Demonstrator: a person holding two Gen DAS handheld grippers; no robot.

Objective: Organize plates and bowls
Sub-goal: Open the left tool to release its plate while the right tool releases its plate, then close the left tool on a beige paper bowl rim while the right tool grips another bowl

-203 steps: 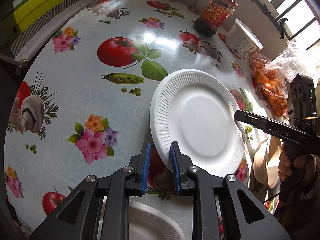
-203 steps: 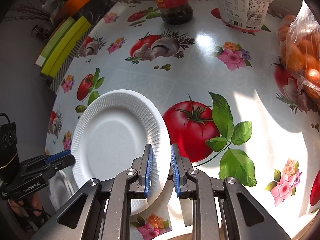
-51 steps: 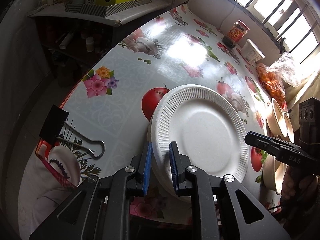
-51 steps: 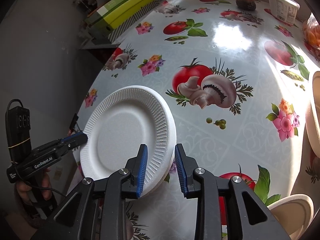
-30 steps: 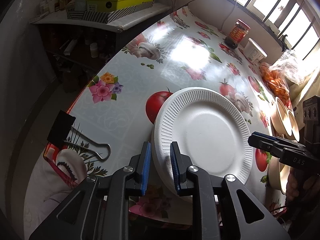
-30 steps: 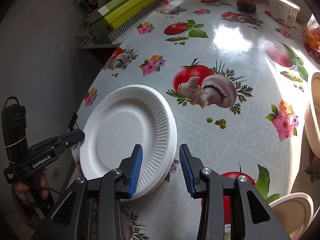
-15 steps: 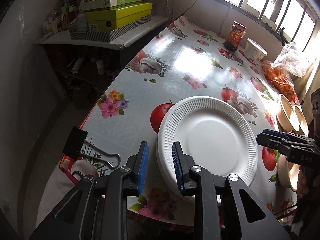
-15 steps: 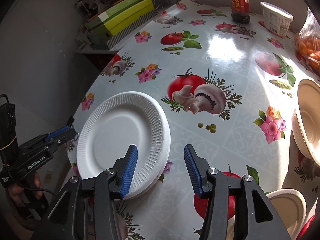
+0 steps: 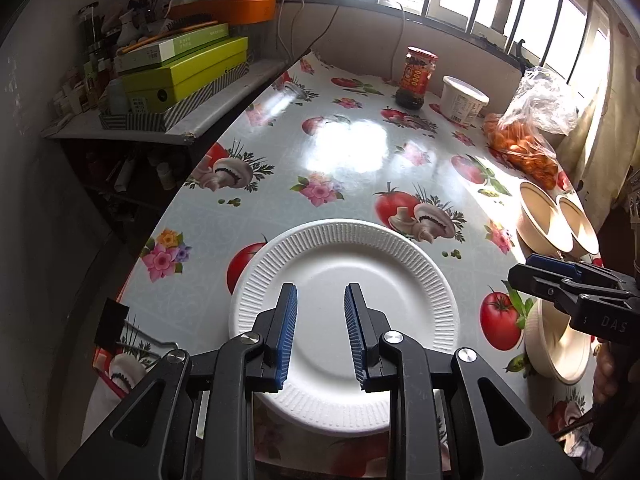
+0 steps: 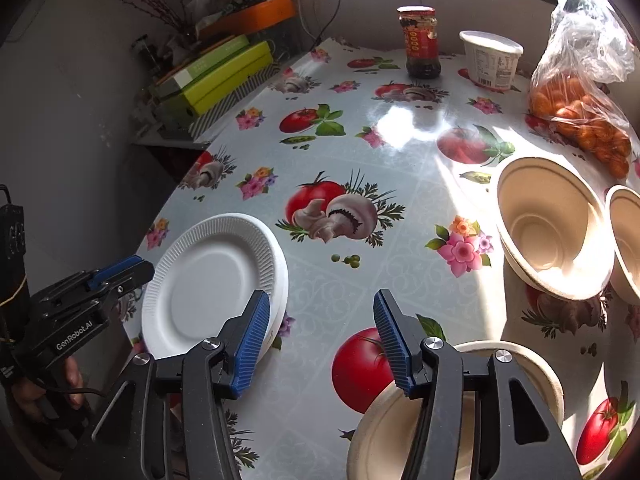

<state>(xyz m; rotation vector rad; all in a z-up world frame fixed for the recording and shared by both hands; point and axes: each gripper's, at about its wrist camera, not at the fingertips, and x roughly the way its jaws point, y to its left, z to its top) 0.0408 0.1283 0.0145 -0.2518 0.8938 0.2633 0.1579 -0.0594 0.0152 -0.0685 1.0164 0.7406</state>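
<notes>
A stack of white paper plates [image 9: 344, 280] [image 10: 212, 284] lies flat near the table's front left edge. My left gripper [image 9: 320, 336] hovers just above its near half, open, with nothing between the blue pads. My right gripper [image 10: 320, 320] is to the right of the plates, over bare tablecloth; its jaws are opening and hold nothing. Each gripper shows in the other's view: the right gripper [image 9: 560, 284] and the left gripper [image 10: 116, 276]. Two beige bowls [image 10: 548, 224] [image 10: 628, 236] stand side by side at the right. A third beige bowl [image 10: 384, 440] sits under my right gripper.
At the far end stand a red-labelled jar [image 9: 416, 80], a white tub [image 9: 462, 102] and a bag of oranges [image 9: 524, 144]. A black binder clip [image 9: 114, 322] grips the cloth at the left edge. A shelf with green boxes [image 9: 180, 72] runs along the left.
Both grippers have let go of the plate's rim and drawn back and up. The plate now lies on the stack. The right jaws have spread much wider.
</notes>
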